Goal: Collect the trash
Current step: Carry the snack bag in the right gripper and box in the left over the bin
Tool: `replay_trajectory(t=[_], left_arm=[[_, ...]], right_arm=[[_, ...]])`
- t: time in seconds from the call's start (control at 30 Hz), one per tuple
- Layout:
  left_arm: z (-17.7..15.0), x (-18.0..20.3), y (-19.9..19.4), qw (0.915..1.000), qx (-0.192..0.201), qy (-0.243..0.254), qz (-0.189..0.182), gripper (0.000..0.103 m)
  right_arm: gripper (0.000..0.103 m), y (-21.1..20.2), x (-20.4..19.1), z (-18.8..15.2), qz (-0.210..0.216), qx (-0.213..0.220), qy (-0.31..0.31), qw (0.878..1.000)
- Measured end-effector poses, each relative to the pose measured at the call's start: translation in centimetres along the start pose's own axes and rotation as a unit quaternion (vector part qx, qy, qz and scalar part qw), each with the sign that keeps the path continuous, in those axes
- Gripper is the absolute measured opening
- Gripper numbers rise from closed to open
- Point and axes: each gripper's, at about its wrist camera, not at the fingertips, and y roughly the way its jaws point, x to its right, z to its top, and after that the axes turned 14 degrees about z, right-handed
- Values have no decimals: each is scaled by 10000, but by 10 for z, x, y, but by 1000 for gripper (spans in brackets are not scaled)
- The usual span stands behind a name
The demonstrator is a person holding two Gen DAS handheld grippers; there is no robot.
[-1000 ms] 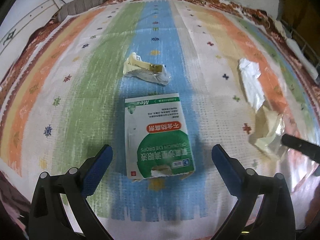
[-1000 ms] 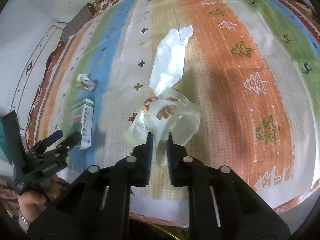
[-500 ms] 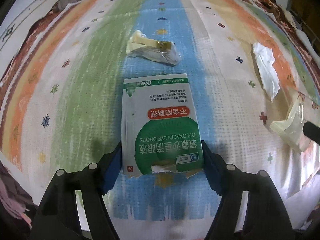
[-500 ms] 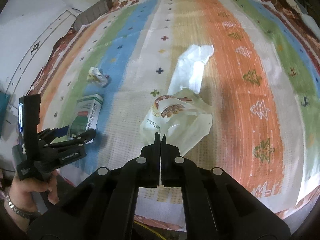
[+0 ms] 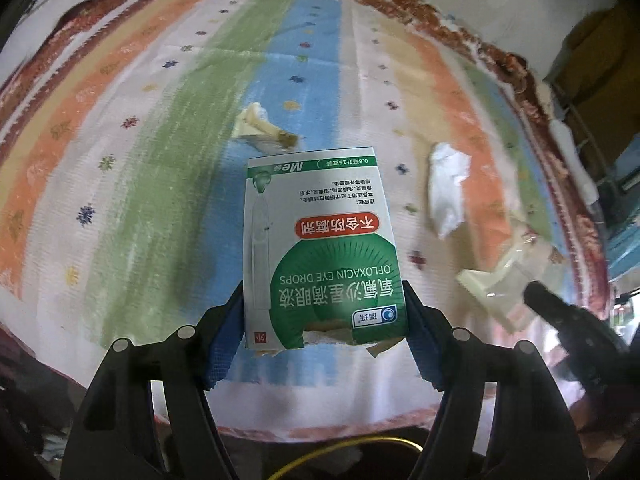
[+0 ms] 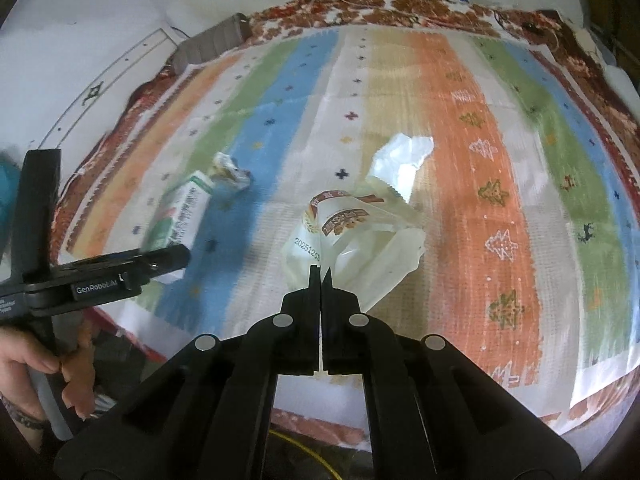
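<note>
Both of my grippers are occupied: the left gripper point(image 5: 324, 320) is clamped on the eye drops box point(image 5: 320, 248), its jaws having just closed onto it, and the right gripper point(image 6: 321, 276) is pinched shut on the clear plastic bag point(image 6: 360, 236). On the striped cloth point(image 6: 500, 120), the crumpled wrapper point(image 5: 264, 128) lies just beyond the box on the blue stripe, and the white tissue point(image 5: 448, 188) lies between the two loads, close to the bag. To the left, the green and orange stripes offer open passage. In the right wrist view, the wide orange and green bands right of the bag are unobstructed. A grey roll point(image 6: 212, 44) sits at the far edge.
</note>
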Motion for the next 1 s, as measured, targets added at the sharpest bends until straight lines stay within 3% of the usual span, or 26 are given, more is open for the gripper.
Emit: replay_trajectory(t=[0.2, 0.57, 1.0], left_arm=[[-1, 1, -32, 9980, 233, -183, -557, 71], [-27, 5, -76, 9944, 450, -146, -949, 71], [-68, 5, -112, 9892, 670, 3, -1300, 71]], right_arm=[[0, -22, -21, -6, -14, 231, -203, 9995], [0, -66, -42, -20, -239, 699, -523, 9959], [0, -109, -66, -67, 38, 1038, -600, 9928]])
